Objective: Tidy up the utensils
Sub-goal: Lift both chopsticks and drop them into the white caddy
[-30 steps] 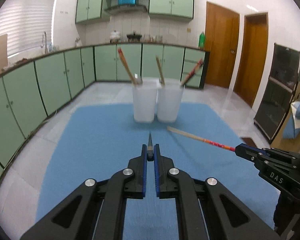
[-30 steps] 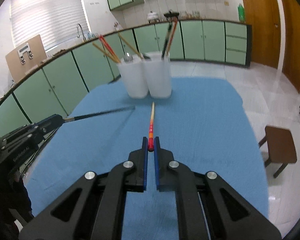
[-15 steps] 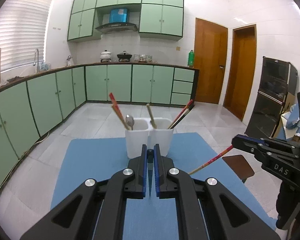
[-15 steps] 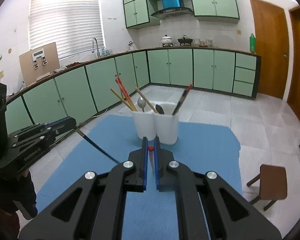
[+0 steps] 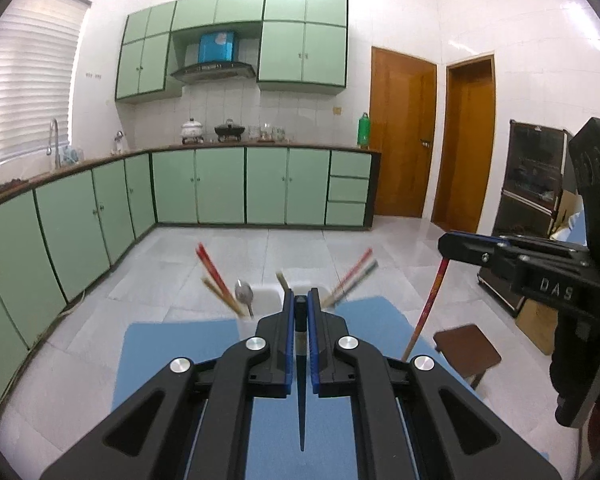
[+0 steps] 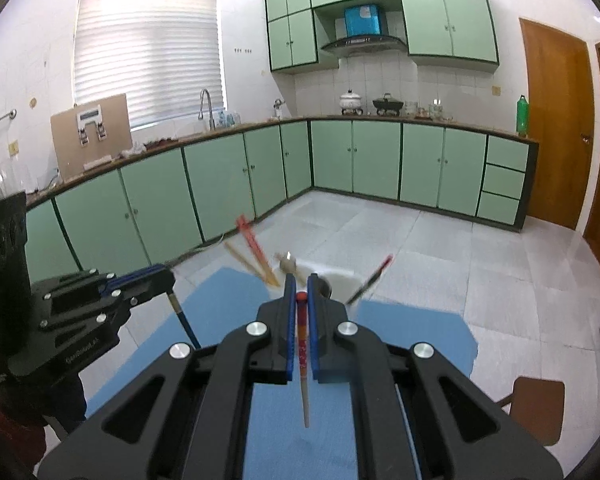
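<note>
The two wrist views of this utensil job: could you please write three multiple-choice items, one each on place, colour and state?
1. Where do the white holders stand?
A. on the blue mat
B. on the counter
C. on the stool

2. What colour is the chopstick in the right gripper?
A. green
B. red with a pale tip
C. black

3. How is the left gripper?
A. wide open
B. shut and empty
C. shut on a dark chopstick

Key: 1 A, mat lies under them; 2 B, red shaft hangs down; 3 C, stick is pinched between its pads.

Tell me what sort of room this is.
A home kitchen, most likely: green cabinets line a countertop, a range hood hangs over cooking pots, and a sink faucet stands under the window.
</note>
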{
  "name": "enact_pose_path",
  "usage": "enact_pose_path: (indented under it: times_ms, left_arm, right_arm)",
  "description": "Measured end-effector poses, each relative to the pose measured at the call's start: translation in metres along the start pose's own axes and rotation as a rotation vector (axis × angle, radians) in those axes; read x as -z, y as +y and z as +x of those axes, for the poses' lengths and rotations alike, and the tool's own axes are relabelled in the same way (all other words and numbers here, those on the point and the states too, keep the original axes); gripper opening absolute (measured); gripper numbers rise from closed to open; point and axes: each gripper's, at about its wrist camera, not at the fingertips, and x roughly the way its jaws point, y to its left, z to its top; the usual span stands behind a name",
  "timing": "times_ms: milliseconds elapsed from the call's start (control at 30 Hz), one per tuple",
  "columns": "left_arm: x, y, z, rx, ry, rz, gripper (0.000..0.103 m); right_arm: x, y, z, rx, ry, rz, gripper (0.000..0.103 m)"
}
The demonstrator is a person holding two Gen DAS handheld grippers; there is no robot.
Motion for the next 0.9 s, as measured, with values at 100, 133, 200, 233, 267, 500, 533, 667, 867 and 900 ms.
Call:
enact_pose_path:
  times_ms: [100,133,200,233,267,500,533,667,867,900]
  left_arm:
    - [-0.025,0.005,0.007,-0.012,-0.044,0.001,0.006]
    - [-0.033,0.007,0.009,-0.020,-0.060,0.003,0.006]
    - [-0.047,0.010,0.014,-0.035,-0.087,0.005,0.006]
    - [-0.057,0.013,0.018,-0.041,-0.104,0.004,0.006]
    - [-0.065,0.014,0.022,-0.044,-0.118,0.002,0.006]
    - [-0.098,0.029,0.062,-0.081,-0.185,0.000,0.006]
    - [-0.099,0.029,0.067,-0.081,-0.190,-0.001,0.006]
    - [-0.095,0.033,0.095,-0.078,-0.182,-0.007,0.006]
    - [-0.071,0.044,0.135,-0.071,-0.081,-0.030,0.006]
    - [-0.066,0.046,0.140,-0.068,-0.064,-0.032,0.006]
  right_arm:
    - [-0.021,-0.007,0.004,0.007,-0.035,-0.001,0.005]
    - [-0.031,-0.011,0.007,0.008,-0.051,0.004,0.005]
    - [-0.048,-0.018,0.015,0.018,-0.079,0.013,0.005]
    - [-0.054,-0.021,0.018,0.021,-0.091,0.016,0.005]
    - [-0.062,-0.024,0.021,0.025,-0.106,0.019,0.005]
    - [-0.091,-0.051,0.067,0.037,-0.150,0.055,0.005]
    - [-0.092,-0.053,0.076,0.038,-0.147,0.056,0.005]
    - [-0.087,-0.055,0.107,0.057,-0.119,0.042,0.005]
    - [-0.064,-0.054,0.146,0.052,-0.032,0.054,0.006]
    - [-0.059,-0.055,0.153,0.049,-0.008,0.054,0.007]
